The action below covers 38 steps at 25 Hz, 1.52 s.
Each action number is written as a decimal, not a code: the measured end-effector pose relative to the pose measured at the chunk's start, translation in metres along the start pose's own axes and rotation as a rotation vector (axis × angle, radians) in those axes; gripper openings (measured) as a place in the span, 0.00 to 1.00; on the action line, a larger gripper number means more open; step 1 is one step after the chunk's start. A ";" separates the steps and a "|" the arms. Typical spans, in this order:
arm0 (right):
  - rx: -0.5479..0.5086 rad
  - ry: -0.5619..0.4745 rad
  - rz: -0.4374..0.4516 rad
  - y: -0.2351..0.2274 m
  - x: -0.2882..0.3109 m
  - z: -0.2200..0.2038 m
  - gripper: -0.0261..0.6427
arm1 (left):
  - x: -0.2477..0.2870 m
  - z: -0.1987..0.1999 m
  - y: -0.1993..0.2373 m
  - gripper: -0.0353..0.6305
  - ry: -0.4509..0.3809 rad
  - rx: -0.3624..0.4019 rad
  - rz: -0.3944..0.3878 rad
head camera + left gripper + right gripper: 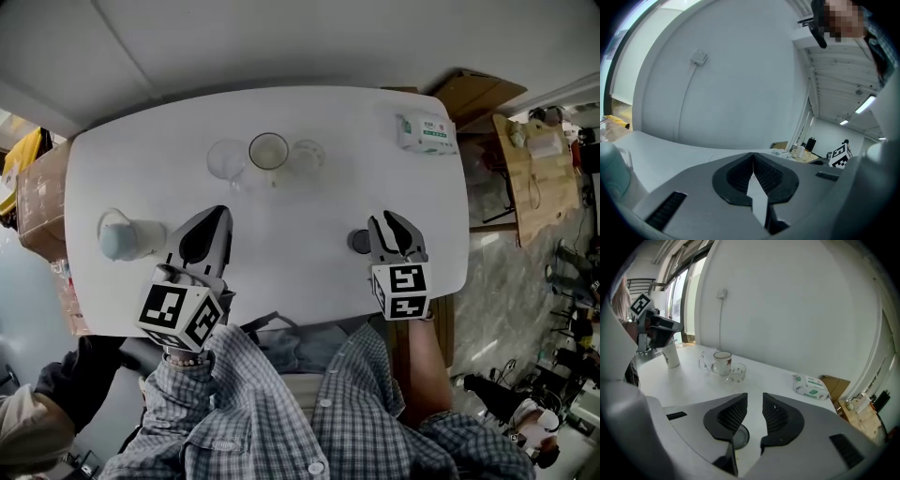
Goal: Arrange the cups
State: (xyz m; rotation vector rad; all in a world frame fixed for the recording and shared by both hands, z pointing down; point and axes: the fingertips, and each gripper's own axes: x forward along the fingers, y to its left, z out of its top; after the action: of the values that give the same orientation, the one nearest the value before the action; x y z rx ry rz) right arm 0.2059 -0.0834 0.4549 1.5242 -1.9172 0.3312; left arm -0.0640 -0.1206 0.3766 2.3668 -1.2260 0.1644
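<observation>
Four cups are on the white tabletop [309, 281]. Three sit in a close row at the far centre: a clear glass cup [225, 159], a white mug [269, 151] with a dark rim, and a small glass cup [307, 156]. The fourth, a pale cup [122, 236], stands alone toward the left edge.

Key relation: the pale cup lies at about 9 o'clock from the left tongs [221, 212], near but not touching. The row lies at 12 to 1 o'clock from the left tongs and at 10 to 11 o'clock from the right tongs [387, 220], well apart from the latter. The left hand is nearer to both. Judgement: the stray pale cup is the likely next pick, and it falls to the left side.

Long axis: the right gripper view shows the pale cup [671, 355] upright and taller than wide. Its handle loop seems to face about 10 o'clock.

Tongs: the left pair [753, 154] is closed tip to tip and empty. The right pair [754, 397] has a narrow gap with nothing in it. A dark disc [739, 437] lies flat on the tabletop just beneath and beside it.

Materials: both glass cups are thin, smooth and transparent. The mug looks like glazed ceramic, with a red mark on its side. The pale cup is opaque. The pads are dark and ribbed on grey plastic.
</observation>
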 end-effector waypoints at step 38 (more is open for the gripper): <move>0.060 0.203 0.018 0.026 0.072 -0.066 0.11 | 0.007 0.007 -0.005 0.07 -0.003 0.016 0.060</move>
State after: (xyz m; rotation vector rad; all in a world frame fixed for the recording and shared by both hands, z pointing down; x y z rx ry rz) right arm 0.1959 -0.0934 0.5552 1.4531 -1.7764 0.5351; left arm -0.0566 -0.1268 0.3711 2.3462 -1.3020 0.1913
